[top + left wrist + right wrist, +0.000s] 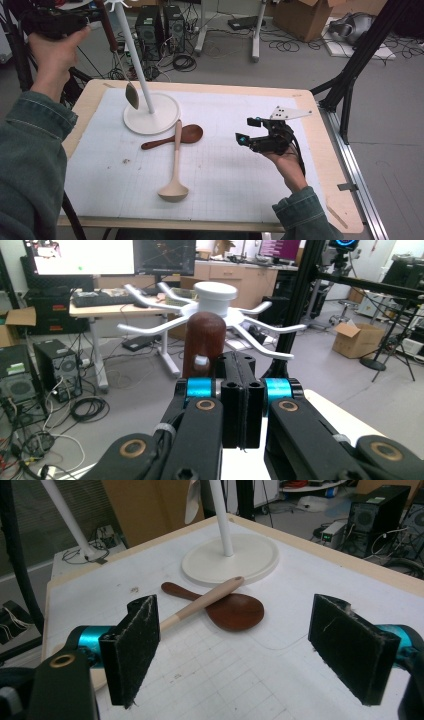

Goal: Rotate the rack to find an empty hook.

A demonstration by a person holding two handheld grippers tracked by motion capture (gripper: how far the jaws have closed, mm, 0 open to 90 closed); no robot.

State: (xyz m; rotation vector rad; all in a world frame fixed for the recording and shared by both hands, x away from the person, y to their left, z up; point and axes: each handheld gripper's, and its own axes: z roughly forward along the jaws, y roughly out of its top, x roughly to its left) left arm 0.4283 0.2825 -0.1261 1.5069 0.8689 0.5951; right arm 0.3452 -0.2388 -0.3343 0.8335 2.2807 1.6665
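Spoon: metal spoon (131,94) with a dark wooden handle, hanging bowl-down at far left, just beside the rack's pole and above its base.
Left tongs (102,15): clenched on the handle's top end; in the left gripper view the rounded brown tip stands just in front of the shut jaws, right under the rack's white arms.
Right tongs (244,131): released, pads wide apart, nothing between them; they hover over the counter (220,92) at right, pointing toward the spoons lying there.
Rack (151,114): white, a round base on the counter's far left, a slim pole, hook arms spreading from a cap at the top.
Step in hand: most likely hanging the spoon on a hook arm.
Doing it well: keep the spoon plumb, line the handle end up with one arm, slip it on before letting go; I cannot tell whether the handle has a hole or loop.
Risk: the swinging bowl could knock the pole.
Count, spoons: three; one held, one dark wooden spoon (176,137) and one pale ladle (175,165) lying crossed near the base.
Count, racks: one.
Count, tongs: two.
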